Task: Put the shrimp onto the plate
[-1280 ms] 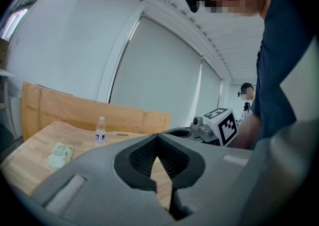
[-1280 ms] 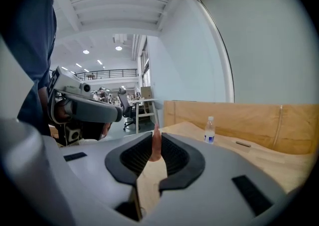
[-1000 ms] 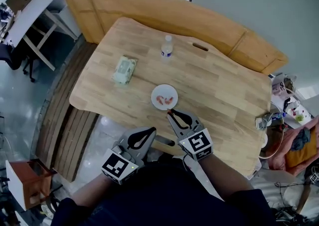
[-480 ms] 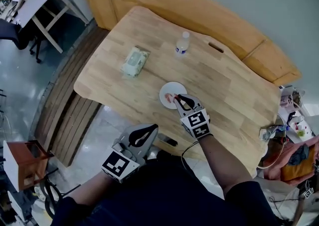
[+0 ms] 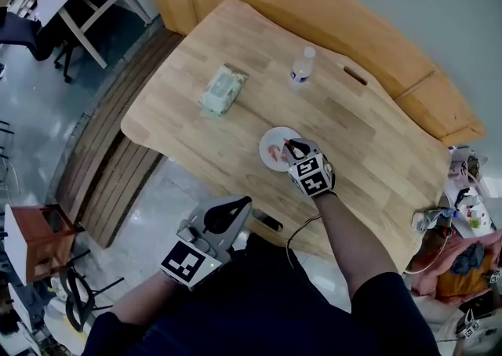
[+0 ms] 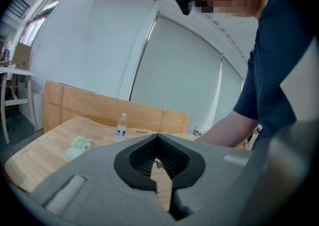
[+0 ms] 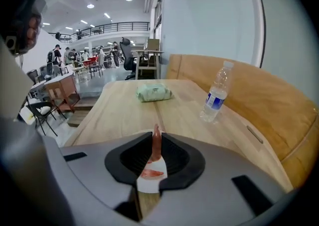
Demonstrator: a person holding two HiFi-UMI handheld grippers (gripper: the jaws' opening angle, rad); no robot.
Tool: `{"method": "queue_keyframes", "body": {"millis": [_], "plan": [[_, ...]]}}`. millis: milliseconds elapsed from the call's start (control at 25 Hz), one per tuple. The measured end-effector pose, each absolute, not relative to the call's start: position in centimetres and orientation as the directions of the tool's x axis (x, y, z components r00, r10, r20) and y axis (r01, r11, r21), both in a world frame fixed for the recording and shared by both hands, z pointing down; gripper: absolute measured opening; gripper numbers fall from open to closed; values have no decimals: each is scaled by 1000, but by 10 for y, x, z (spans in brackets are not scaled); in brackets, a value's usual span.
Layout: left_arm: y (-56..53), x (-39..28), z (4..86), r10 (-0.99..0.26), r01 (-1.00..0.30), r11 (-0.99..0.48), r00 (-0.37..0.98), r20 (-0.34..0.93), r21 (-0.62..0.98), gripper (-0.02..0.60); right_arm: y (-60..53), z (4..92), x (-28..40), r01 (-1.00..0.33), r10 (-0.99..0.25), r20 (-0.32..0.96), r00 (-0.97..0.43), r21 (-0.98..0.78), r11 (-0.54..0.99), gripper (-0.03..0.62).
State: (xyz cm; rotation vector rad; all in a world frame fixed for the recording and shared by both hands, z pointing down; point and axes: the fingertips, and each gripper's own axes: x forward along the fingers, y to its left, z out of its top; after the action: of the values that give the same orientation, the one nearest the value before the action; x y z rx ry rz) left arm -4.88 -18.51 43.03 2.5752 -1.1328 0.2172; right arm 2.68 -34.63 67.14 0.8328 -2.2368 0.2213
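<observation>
A small white plate [image 5: 271, 143] sits near the table's middle, with a pink shrimp [image 5: 274, 154] lying on it. My right gripper [image 5: 292, 146] hangs over the plate's right side. In the right gripper view it is shut on a second shrimp [image 7: 156, 143], which stands upright between the pads. Below it I see the plate [image 7: 148, 184] with the lying shrimp [image 7: 152, 173]. My left gripper [image 5: 238, 205] is held off the table's near edge, over the floor. Its jaws [image 6: 158, 138] are shut with nothing between them.
A water bottle [image 5: 302, 66] stands at the far side of the wooden table [image 5: 369, 150]. A green pack of wipes [image 5: 220, 89] lies to the left. A wooden bench [image 5: 408, 80] curves behind the table. Floor and slats lie to the left.
My right gripper has moved forward from the table's near edge to above the plate, carrying the shrimp. The left gripper has stayed in place.
</observation>
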Motion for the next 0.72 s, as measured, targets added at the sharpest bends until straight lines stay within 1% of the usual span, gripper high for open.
{"method": "queue_keyframes", "body": {"millis": [440,720], "plan": [[-192,-52,437,-707,-758,-609,652,275,234,4,-366,734,30,-594,-400,804,-441,72,801,63],[-191,-53,443,-708,-763,-600,647,285,242,5,-371,747,28,-578,-369,827,-424,67,813,63]]}}
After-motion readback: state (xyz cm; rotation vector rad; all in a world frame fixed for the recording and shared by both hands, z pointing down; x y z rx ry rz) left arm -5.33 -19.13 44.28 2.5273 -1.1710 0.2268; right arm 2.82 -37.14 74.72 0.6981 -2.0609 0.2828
